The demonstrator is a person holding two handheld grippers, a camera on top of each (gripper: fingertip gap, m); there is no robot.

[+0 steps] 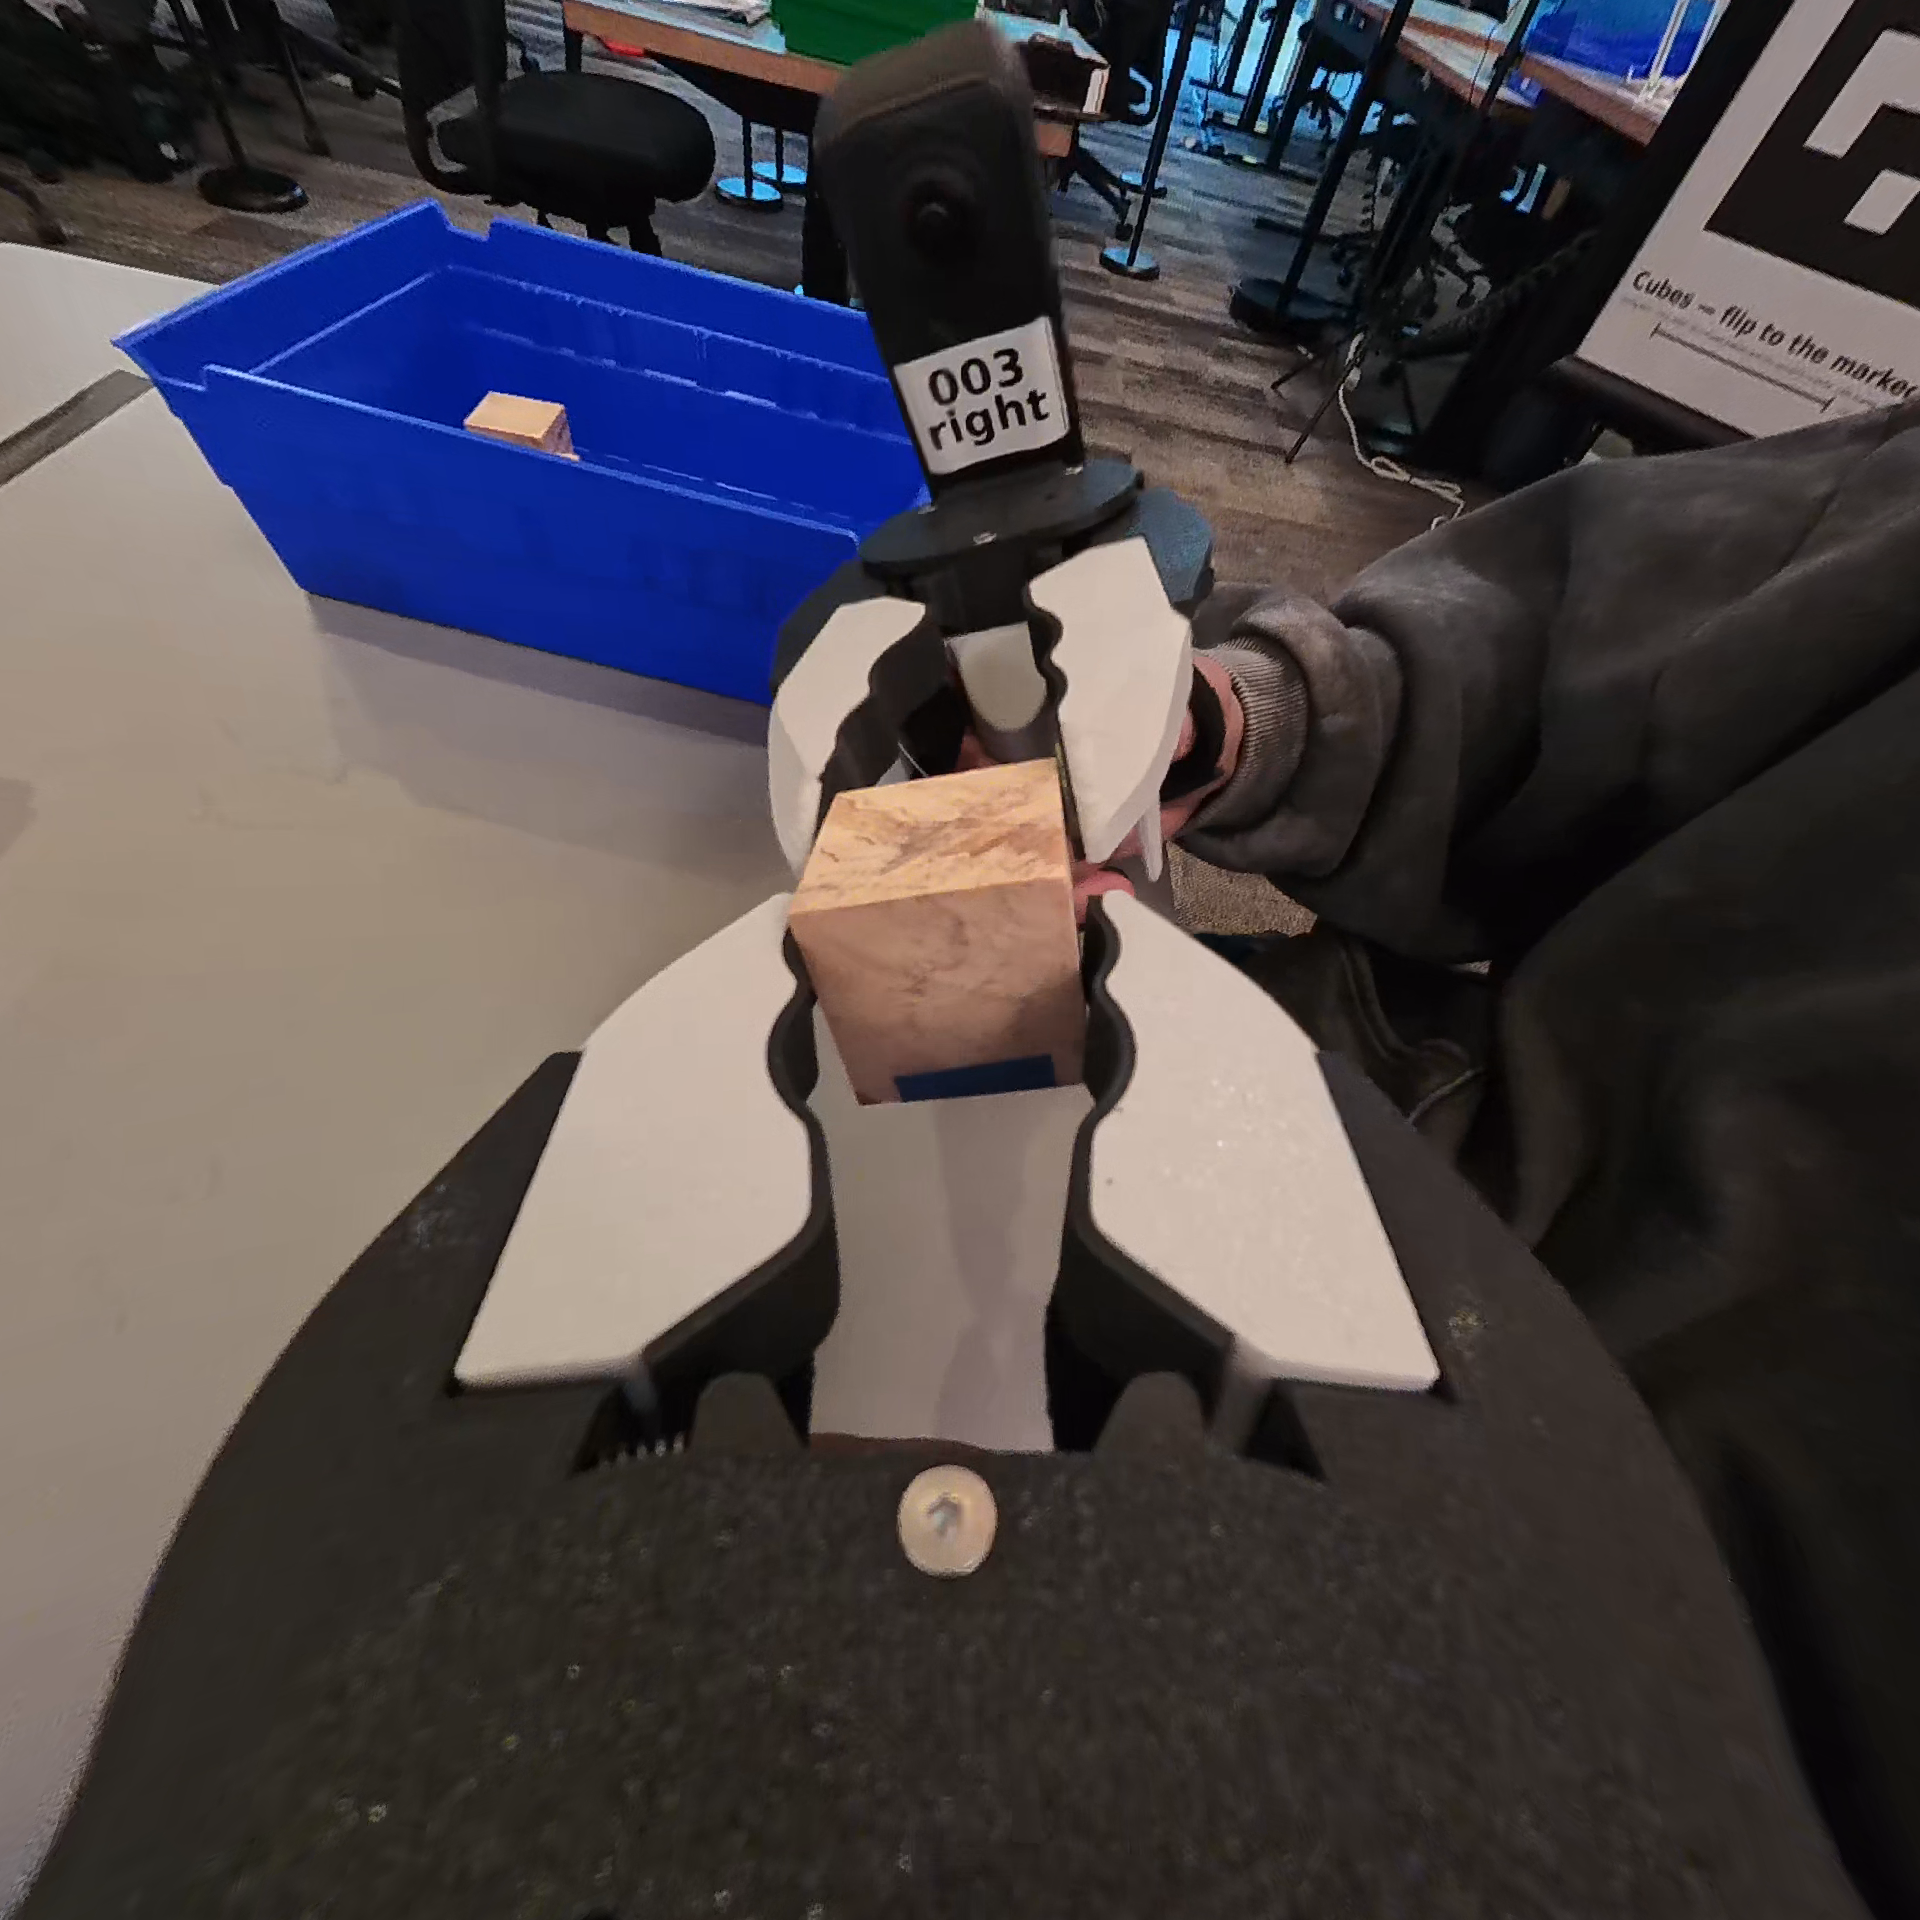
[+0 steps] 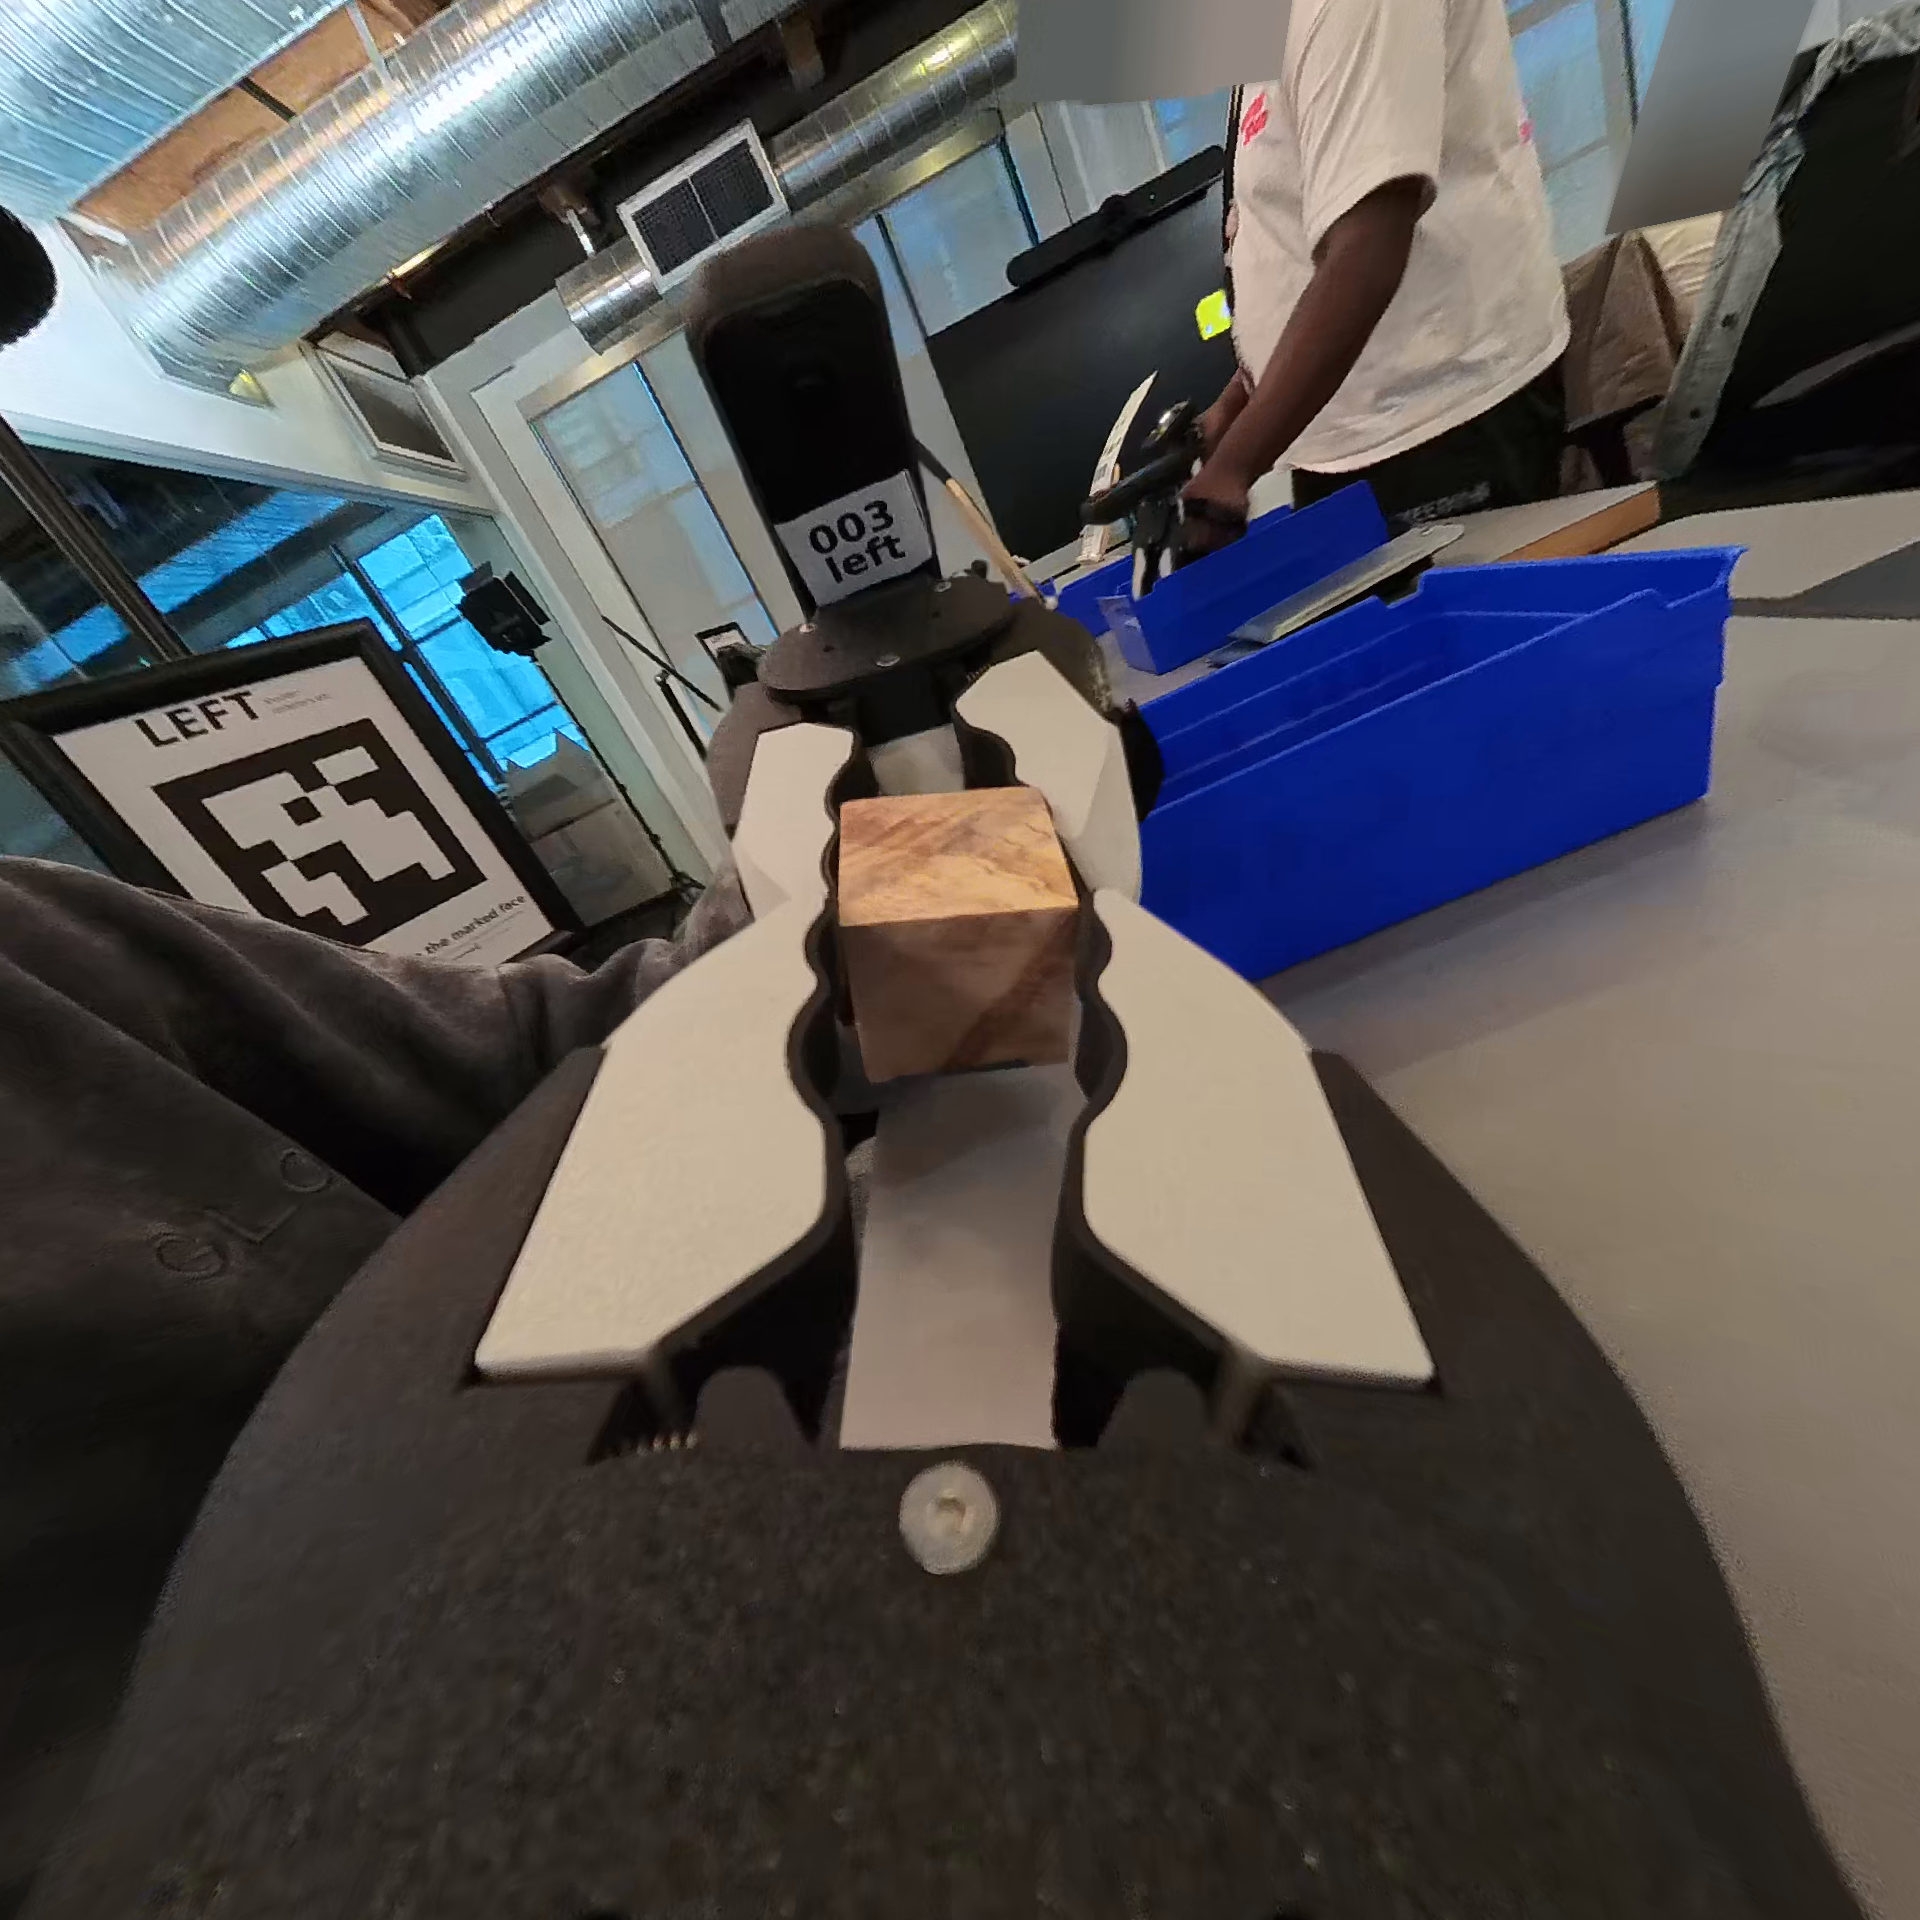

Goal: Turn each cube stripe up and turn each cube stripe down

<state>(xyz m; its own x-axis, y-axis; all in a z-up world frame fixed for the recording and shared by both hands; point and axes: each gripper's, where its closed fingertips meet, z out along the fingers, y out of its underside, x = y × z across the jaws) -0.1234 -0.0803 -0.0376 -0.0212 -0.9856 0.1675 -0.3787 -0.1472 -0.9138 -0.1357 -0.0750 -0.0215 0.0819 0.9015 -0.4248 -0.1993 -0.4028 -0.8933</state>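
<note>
1. Left wrist view: left hand-held gripper (image 1: 940,997) pinching cube (image 1: 940,925), held in the air over the tabletop (image 1: 260,883) near edge; right hand-held gripper (image 1: 935,821) closed on its far side. Blue stripe (image 1: 975,1077) low, facing camera. Risk: opposed twisting could pop it loose. Second cube (image 1: 520,424) in bin (image 1: 582,561). Label on right gripper, poster behind: writing left uncopied.

2. Right wrist view: right hand-held gripper (image 2: 951,987) pinching cube (image 2: 951,925); stripe hidden. Risk: early release drops it. Printed sign (image 2: 301,800) at left.
</note>
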